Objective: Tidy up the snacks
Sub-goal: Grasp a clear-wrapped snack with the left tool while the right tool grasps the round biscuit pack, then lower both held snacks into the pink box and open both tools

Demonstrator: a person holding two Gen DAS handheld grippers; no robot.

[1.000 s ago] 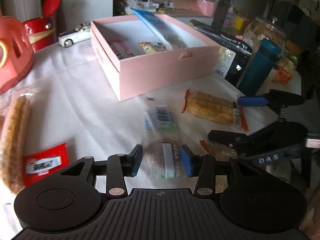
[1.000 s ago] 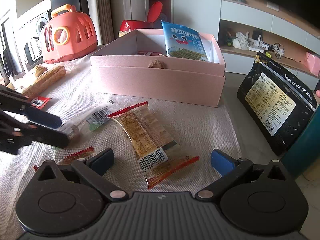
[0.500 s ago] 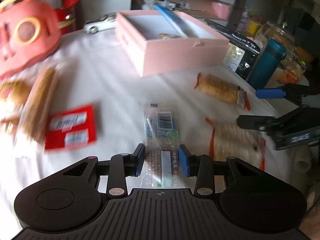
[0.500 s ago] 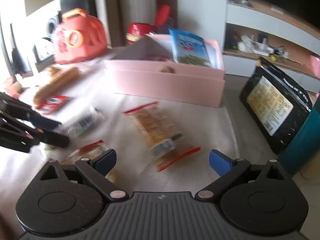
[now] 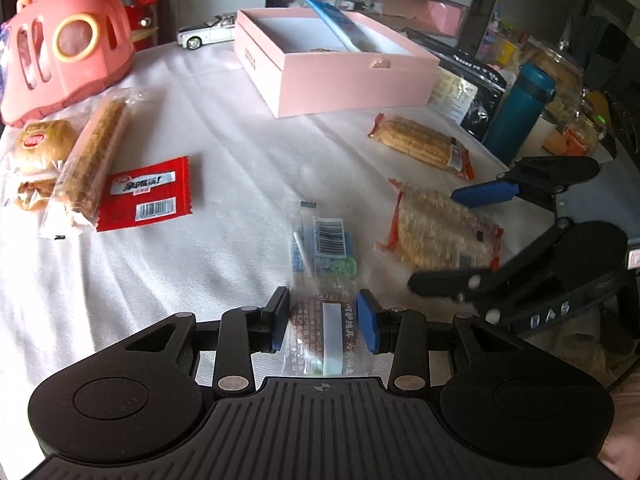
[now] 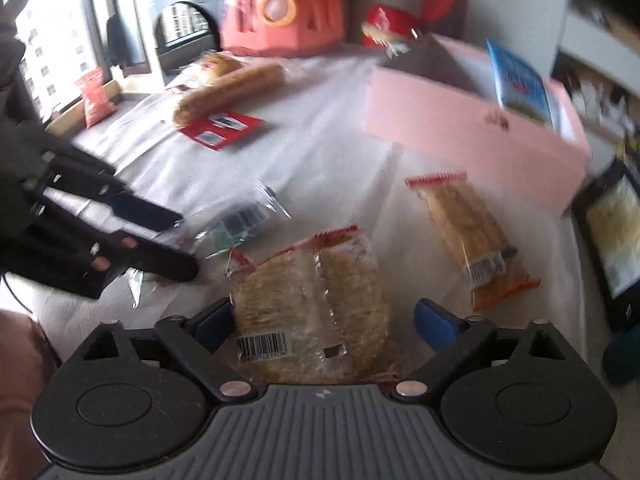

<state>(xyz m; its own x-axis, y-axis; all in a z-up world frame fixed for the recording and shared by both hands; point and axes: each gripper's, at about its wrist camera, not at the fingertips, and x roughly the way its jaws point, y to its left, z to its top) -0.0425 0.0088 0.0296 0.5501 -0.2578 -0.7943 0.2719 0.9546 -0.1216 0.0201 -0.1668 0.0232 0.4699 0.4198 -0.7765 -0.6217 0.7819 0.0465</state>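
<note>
Pick-up step: left gripper clamps the clear packet at lower centre; right gripper, jaws closing but apart, straddles the cracker pack, next to be gripped for the pink box, upper centre.

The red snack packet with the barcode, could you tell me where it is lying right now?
In the left wrist view the red snack packet lies flat on the white tablecloth at left, against the long wrapped bread stick, well left of the pink box.

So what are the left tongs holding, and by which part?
The left tongs grip the clear-wrapped snack packet across its near end, pads on both side edges. Its barcode end lies free on the tablecloth.
</note>
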